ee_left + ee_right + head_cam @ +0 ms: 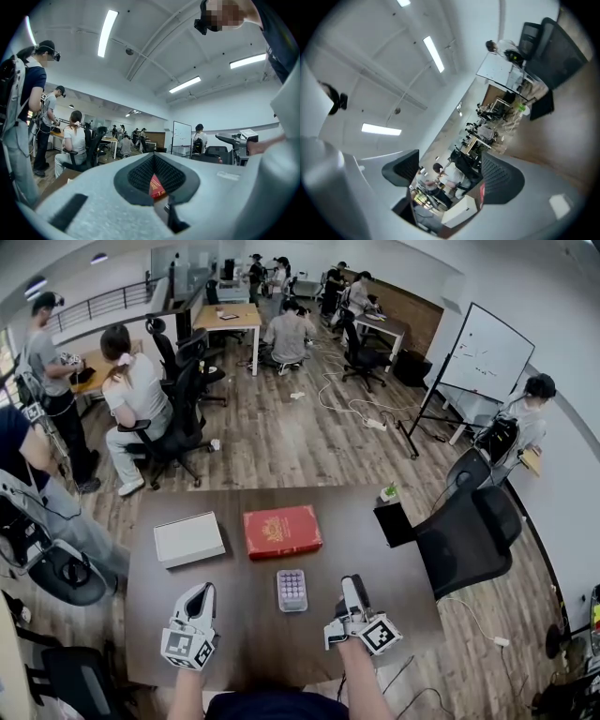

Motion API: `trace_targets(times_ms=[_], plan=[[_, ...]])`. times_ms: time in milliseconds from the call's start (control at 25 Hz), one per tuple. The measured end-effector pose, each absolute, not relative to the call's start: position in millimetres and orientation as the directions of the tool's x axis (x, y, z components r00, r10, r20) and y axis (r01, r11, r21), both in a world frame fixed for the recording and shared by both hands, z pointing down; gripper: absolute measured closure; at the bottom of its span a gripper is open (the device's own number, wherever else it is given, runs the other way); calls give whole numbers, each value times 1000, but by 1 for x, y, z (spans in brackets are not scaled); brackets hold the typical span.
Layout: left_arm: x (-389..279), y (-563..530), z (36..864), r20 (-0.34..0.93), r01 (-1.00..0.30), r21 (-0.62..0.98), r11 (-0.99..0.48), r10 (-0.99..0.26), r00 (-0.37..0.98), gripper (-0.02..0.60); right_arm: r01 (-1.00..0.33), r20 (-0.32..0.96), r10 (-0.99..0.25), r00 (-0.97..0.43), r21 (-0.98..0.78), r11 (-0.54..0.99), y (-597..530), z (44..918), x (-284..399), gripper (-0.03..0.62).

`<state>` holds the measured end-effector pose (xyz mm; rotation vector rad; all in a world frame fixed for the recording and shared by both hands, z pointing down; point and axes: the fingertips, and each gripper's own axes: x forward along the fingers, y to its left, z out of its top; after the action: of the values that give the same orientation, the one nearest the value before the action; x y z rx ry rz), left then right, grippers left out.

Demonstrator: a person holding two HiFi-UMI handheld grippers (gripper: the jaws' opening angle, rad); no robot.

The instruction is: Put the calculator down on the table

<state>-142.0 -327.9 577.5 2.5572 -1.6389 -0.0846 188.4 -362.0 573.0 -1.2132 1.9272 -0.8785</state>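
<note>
The calculator (292,590), pale grey with rows of pinkish keys, lies flat on the brown table (244,643), just in front of the red book (282,532). My left gripper (204,592) rests to its left near the front edge. Its jaws are shut with nothing in them, and a sliver of the red book (157,185) shows past the tips. My right gripper (352,585) sits to the calculator's right, a short way off. Its black pads (501,180) stand apart and open, framing the white box (459,211).
A white box (188,538) lies at the left of the table, beside the red book. A black stand (394,521) and a small plant (389,491) occupy the right edge. A black office chair (469,531) is by the right side. People sit and stand beyond.
</note>
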Motion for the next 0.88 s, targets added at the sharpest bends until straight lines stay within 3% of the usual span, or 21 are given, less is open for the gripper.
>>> trace_targets(times_ms=[160,280,560,880], plan=[[-131,-325,568,3,-896,83,-437,-899,439,586,-722,-97,-906,-412,-572,390,-357,554,177,175],[-129,-325,565,10,-898,65,-436,-899,437,586,-834,-55,-899,-434,-352,424,-355,537,167,184],[-125,-328,538,-27,-894,39,-447,-895,446,586,-888,6,-889,-457,-57,456,-352,521,151,189],[-122,-325,535,-34,-896,46,-441,-897,440,586,-910,36,-910,-413,-53,411,-348,543,170,203]])
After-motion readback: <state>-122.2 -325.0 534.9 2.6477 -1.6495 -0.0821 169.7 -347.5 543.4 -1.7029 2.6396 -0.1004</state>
